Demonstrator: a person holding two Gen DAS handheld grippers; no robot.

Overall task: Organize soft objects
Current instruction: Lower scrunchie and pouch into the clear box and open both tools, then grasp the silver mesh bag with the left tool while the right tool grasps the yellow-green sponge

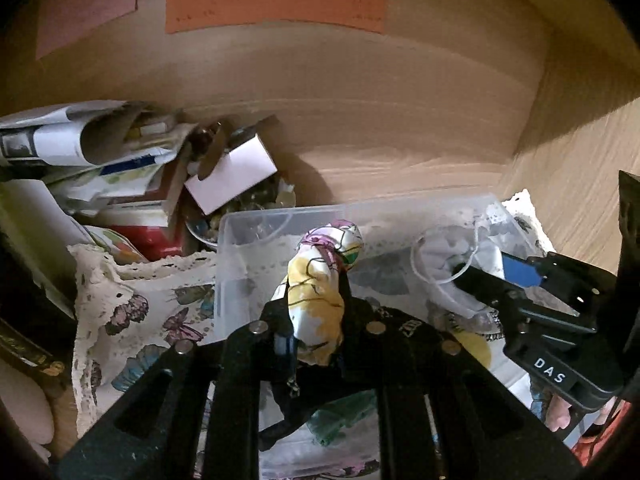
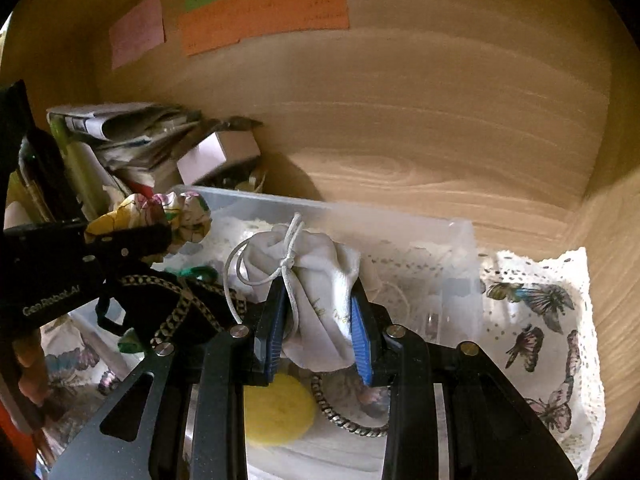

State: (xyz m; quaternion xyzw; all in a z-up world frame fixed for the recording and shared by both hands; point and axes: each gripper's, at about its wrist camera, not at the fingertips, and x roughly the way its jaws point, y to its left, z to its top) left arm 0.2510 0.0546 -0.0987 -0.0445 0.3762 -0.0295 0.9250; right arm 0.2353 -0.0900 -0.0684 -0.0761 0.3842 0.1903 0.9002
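My left gripper (image 1: pixel 316 288) is shut on a rolled floral cloth (image 1: pixel 320 308) in yellow, white and pink, which sticks up over the near part of a clear plastic box (image 1: pixel 228 236). In the right wrist view the floral cloth (image 2: pixel 188 216) and left gripper (image 2: pixel 164 232) are at the left. My right gripper (image 2: pixel 318 288) is shut on a white drawstring pouch (image 2: pixel 308 252), its blue pads (image 2: pixel 360 336) pressing both sides, above the clear plastic box (image 2: pixel 400 216). The left wrist view shows the white pouch (image 1: pixel 444 252) and right gripper (image 1: pixel 492 276) at the right.
The box stands on a lace butterfly cloth (image 2: pixel 540 320) inside a wooden shelf. Under the grippers lie a black pouch with gold chain trim (image 2: pixel 176 308), a yellow round pad (image 2: pixel 276 408) and a green cloth (image 1: pixel 340 420). Papers and small boxes (image 1: pixel 120 152) pile up at the back left. Coloured notes (image 1: pixel 276 0) are on the back wall.
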